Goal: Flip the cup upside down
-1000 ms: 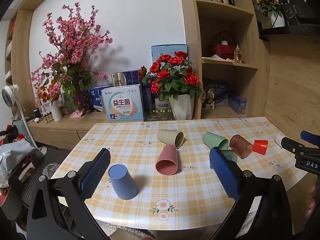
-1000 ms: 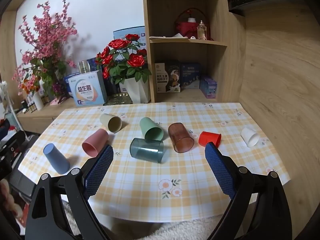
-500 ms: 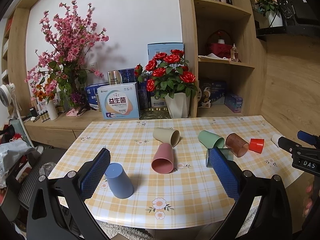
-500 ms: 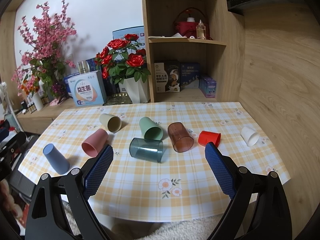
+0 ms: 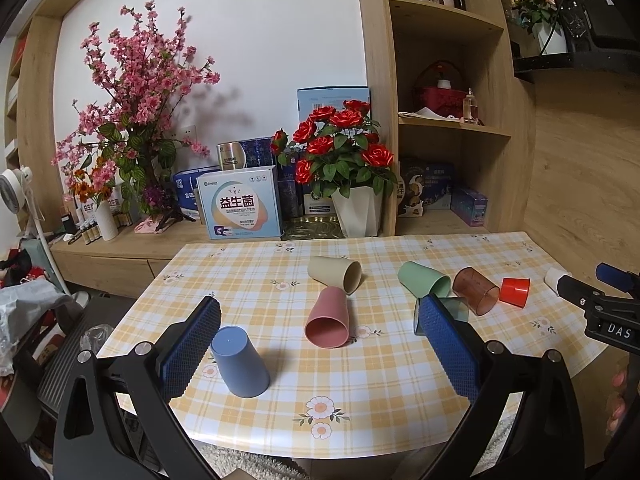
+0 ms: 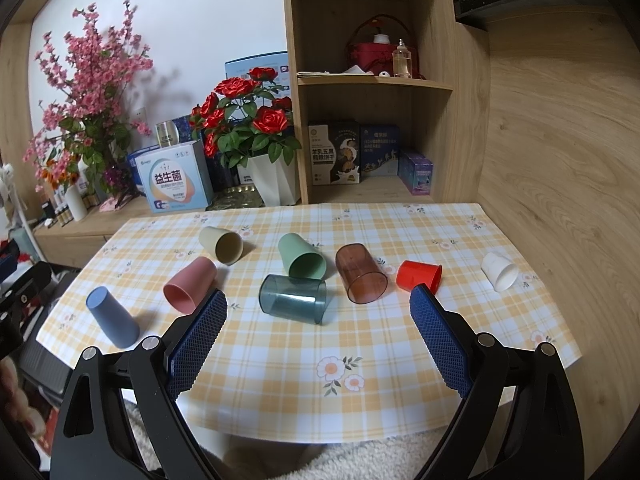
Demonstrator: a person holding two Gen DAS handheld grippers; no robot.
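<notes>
A blue cup (image 5: pixel 240 362) (image 6: pixel 112 318) stands upside down near the table's front left. On their sides lie a pink cup (image 5: pixel 329 318) (image 6: pixel 190 286), a beige cup (image 5: pixel 335 273) (image 6: pixel 221 240), a green cup (image 5: pixel 424 279) (image 6: pixel 301 256), a dark teal clear cup (image 6: pixel 293 298), a brown clear cup (image 5: pixel 476 291) (image 6: pixel 360 273), a red cup (image 5: pixel 515 291) (image 6: pixel 419 276) and a white cup (image 6: pixel 499 271). My left gripper (image 5: pixel 320 340) is open above the front edge, empty. My right gripper (image 6: pixel 318 332) is open too, holding nothing.
The checked table (image 6: pixel 360 344) stands against a wooden sideboard with a rose pot (image 6: pixel 272 184), pink blossom branches (image 5: pixel 136 120) and boxes (image 5: pixel 240 208). A shelf unit (image 6: pixel 372 80) rises behind. A wood-panel wall (image 6: pixel 560 160) borders the right side.
Both grippers have drawn back slightly from the table and stay open. The cups have not moved.
</notes>
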